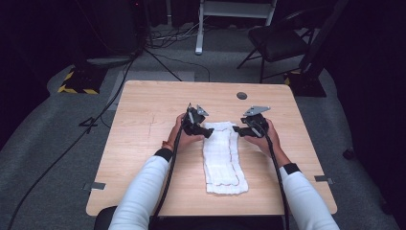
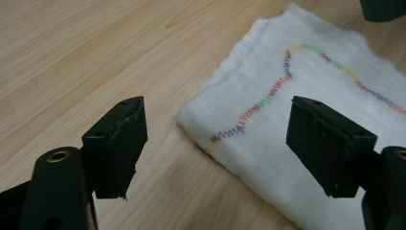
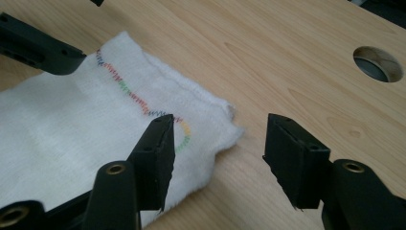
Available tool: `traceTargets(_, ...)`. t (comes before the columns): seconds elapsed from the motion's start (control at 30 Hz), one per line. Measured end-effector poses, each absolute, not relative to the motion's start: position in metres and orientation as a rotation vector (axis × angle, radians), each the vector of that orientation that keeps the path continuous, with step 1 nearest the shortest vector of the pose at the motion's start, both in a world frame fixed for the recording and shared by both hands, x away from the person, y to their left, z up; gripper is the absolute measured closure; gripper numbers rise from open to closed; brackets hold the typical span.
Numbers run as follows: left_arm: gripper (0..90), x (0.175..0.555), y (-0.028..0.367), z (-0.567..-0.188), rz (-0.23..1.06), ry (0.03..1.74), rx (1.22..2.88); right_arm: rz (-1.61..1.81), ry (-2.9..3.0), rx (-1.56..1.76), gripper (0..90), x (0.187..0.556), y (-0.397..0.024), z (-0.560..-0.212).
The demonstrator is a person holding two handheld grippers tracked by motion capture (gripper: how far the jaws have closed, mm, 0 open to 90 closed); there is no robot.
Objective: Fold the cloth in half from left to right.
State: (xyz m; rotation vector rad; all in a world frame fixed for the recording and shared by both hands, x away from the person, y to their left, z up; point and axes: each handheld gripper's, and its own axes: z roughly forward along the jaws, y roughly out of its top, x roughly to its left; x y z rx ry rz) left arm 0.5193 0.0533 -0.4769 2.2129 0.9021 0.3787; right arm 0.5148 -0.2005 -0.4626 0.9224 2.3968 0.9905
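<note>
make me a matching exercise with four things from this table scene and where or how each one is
Things:
1. cloth
2. left gripper
3. right gripper
4. hole

Places or states:
A. open at the cloth's far right corner
B. in the tabletop near the far edge
C. folded long, flat on the table's middle
D. open at the cloth's far left corner

Pairs: 1-C, 2-D, 3-A, 4-B

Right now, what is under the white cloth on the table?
The white cloth lies flat on the wooden table; bare wood shows all around its edges. Whatever might lie beneath its middle is covered, though no bulge shows.
</note>
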Motion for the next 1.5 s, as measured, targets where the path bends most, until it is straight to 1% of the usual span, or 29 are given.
traceTargets(0.33, 22.2, 0.534, 0.048, -0.494, 0.31, 0.955, 2.218, 0.947, 2.415, 0.995, 43.7, 0.54, -0.182, -0.482)
traceTargets(0.43, 22.4, 0.536, 0.049, -0.498, 0.287, 0.947, 2.217, 0.956, 2.43, 1.039, 43.1, 0.545, -0.181, -0.49)
traceTargets(0.5, 23.2, 0.536, 0.05, -0.497, 0.285, 0.926, 2.231, 0.996, 2.43, 1.074, 44.5, 0.547, -0.183, -0.492)
traceTargets(0.57, 26.2, 0.536, 0.049, -0.496, 0.268, 0.916, 2.242, 1.03, 2.451, 1.086, 53.1, 0.549, -0.184, -0.493)
traceTargets(0.6, 29.2, 0.537, 0.05, -0.495, 0.259, 0.902, 2.248, 1.053, 2.469, 1.08, 57.3, 0.549, -0.185, -0.493)
traceTargets(0.67, 37.3, 0.537, 0.049, -0.494, 0.241, 0.874, 2.263, 1.057, 2.497, 1.066, 65.3, 0.55, -0.183, -0.492)
traceTargets(0.77, 48.3, 0.54, 0.049, -0.492, 0.22, 0.87, 2.267, 1.058, 2.522, 1.066, 74.9, 0.551, -0.18, -0.491)
traceTargets(0.83, 58.7, 0.542, 0.05, -0.491, 0.19, 0.862, 2.267, 1.07, 2.527, 1.074, 78.8, 0.551, -0.179, -0.491)
traceTargets(0.93, 71.0, 0.545, 0.051, -0.491, 0.14, 0.846, 2.259, 1.048, 2.529, 1.039, 82.4, 0.55, -0.177, -0.49)
traceTargets(0.97, 73.2, 0.546, 0.051, -0.491, 0.135, 0.84, 2.26, 1.039, 2.532, 1.036, 82.9, 0.55, -0.176, -0.489)
traceTargets(1.03, 76.9, 0.547, 0.049, -0.49, 0.147, 0.837, 2.268, 1.012, 2.524, 1.012, 83.9, 0.549, -0.174, -0.488)
traceTargets(1.27, 83.1, 0.549, 0.044, -0.486, 0.232, 0.823, 2.299, 1.031, 2.465, 0.995, 85.0, 0.546, -0.173, -0.483)
traceTargets(1.5, 83.8, 0.552, 0.039, -0.471, 0.325, 0.826, 2.274, 1.026, 2.384, 0.952, 85.4, 0.542, -0.173, -0.469)
